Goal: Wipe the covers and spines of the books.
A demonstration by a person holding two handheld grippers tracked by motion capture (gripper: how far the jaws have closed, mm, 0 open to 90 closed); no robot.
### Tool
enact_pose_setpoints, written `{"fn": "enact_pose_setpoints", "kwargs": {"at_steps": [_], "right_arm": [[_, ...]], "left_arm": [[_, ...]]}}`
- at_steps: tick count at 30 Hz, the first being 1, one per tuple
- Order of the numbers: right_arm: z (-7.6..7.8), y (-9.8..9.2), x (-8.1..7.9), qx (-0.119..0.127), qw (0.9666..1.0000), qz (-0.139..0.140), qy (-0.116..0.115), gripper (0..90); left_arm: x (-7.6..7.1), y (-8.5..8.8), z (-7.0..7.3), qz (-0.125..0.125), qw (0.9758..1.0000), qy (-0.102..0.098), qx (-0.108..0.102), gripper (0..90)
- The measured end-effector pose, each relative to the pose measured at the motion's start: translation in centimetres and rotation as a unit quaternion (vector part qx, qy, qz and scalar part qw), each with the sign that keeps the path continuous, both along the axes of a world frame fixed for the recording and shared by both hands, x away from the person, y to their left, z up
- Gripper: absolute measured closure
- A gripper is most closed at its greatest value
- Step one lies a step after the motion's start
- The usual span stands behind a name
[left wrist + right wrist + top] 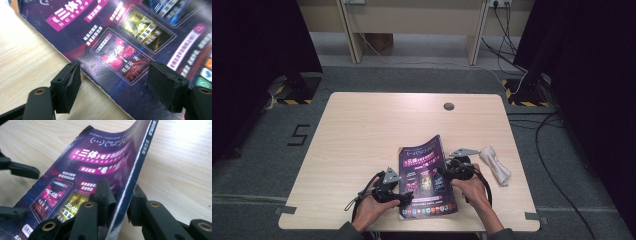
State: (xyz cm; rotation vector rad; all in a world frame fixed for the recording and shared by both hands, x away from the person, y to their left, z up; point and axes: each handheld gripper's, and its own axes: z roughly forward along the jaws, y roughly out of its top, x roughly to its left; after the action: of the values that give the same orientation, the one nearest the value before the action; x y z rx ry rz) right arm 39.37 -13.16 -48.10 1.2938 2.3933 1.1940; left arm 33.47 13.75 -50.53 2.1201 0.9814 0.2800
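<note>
On the pale wooden worktop our magazine lies near the front edge. Our right claw pinches its spine edge, lifting that side; our left claw gapes wide over the opposite edge, gripping nothing. Next, we judge, comes turning it over.

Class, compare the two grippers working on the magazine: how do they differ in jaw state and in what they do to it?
The right gripper is shut on the spine edge of the magazine and lifts that side off the table; the left gripper grips nothing, its jaws standing wide over the flat cover at the opposite edge. The right gripper's pads press on both faces; the left gripper's pads stand apart. Both have black jaws and are hand-held.
</note>
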Motion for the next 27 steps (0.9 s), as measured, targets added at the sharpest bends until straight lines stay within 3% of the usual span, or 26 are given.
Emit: {"fn": "enact_pose_setpoints", "kwargs": {"at_steps": [5,10,15,16,17,19,21,27], "right_arm": [[0.8,0.4,0.7,-0.019,0.9997,0.015,-0.001,74.9],[1.9,1.2,1.5,-0.05,0.9983,0.028,0.005,76.5],[4.0,2.4,2.6,-0.102,0.9938,0.044,-0.012,79.6],[4.0,2.4,2.6,-0.102,0.9938,0.044,-0.012,79.6],[5.2,3.0,3.1,-0.126,0.9905,0.05,-0.023,81.6],[6.1,3.5,3.5,-0.149,0.987,0.054,-0.028,82.8],[7.2,4.0,3.8,-0.18,0.981,0.062,-0.04,83.5],[10.1,4.9,4.6,-0.241,0.9661,0.068,-0.064,83.8]], "left_arm": [[-0.6,1.9,1.1,0.005,0.9999,-0.007,-0.015,26.2],[-2.0,3.8,0.8,0.0,0.9998,0.005,-0.017,26.9],[-3.1,5.0,0.7,-0.001,0.9997,0.014,-0.022,27.2],[-3.1,5.0,0.7,-0.001,0.9997,0.014,-0.022,27.3],[-3.3,5.5,0.9,0.004,0.9996,0.009,-0.027,27.6],[-3.4,5.9,1.0,0.01,0.9995,0.008,-0.031,27.9],[-3.3,6.1,0.9,0.013,0.9994,0.011,-0.031,28.2],[-3.3,6.0,0.9,0.009,0.9994,0.013,-0.032,28.7]]}}
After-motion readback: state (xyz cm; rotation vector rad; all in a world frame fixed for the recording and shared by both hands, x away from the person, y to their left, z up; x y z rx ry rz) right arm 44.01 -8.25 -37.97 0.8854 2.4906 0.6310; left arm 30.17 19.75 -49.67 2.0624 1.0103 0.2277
